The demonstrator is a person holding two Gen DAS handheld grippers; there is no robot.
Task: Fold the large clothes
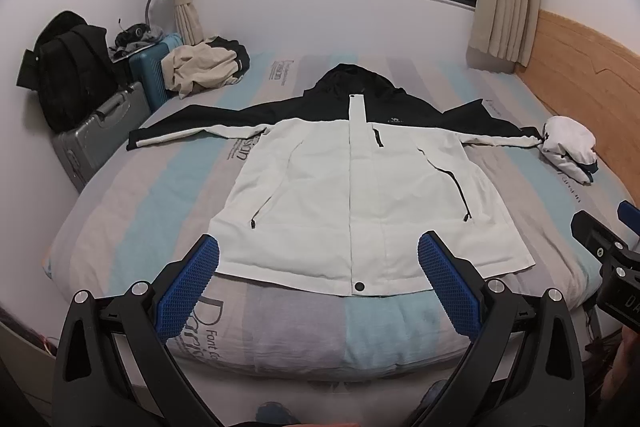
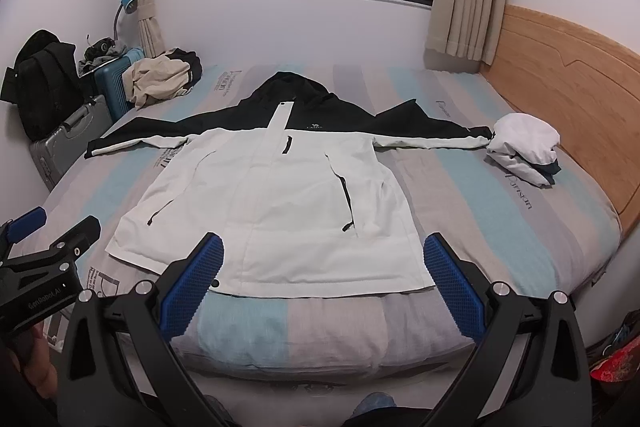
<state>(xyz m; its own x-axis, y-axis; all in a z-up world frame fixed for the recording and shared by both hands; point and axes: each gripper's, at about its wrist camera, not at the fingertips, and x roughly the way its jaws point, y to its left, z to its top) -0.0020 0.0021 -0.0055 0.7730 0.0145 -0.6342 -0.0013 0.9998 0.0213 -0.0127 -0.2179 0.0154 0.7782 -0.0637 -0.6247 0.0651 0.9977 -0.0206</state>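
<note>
A white and black hooded jacket (image 1: pixel 344 187) lies flat, front up, on the striped bed (image 1: pixel 132 211), both sleeves spread sideways and hood toward the far wall. It also shows in the right wrist view (image 2: pixel 280 211). My left gripper (image 1: pixel 318 255) is open and empty, hovering above the bed's near edge over the jacket's hem. My right gripper (image 2: pixel 322 253) is open and empty, also over the hem, to the right of the left one. The right gripper's body (image 1: pixel 604 251) shows at the left view's right edge; the left gripper's body (image 2: pixel 44 259) shows at the right view's left edge.
A folded white garment (image 2: pixel 524 147) lies at the bed's right by the wooden headboard (image 2: pixel 568 87). A crumpled beige and black garment (image 2: pixel 160 75) lies at the far left corner. A silver case (image 2: pixel 64 143), a blue suitcase (image 2: pixel 114 79) and a black backpack (image 2: pixel 38 87) stand left of the bed.
</note>
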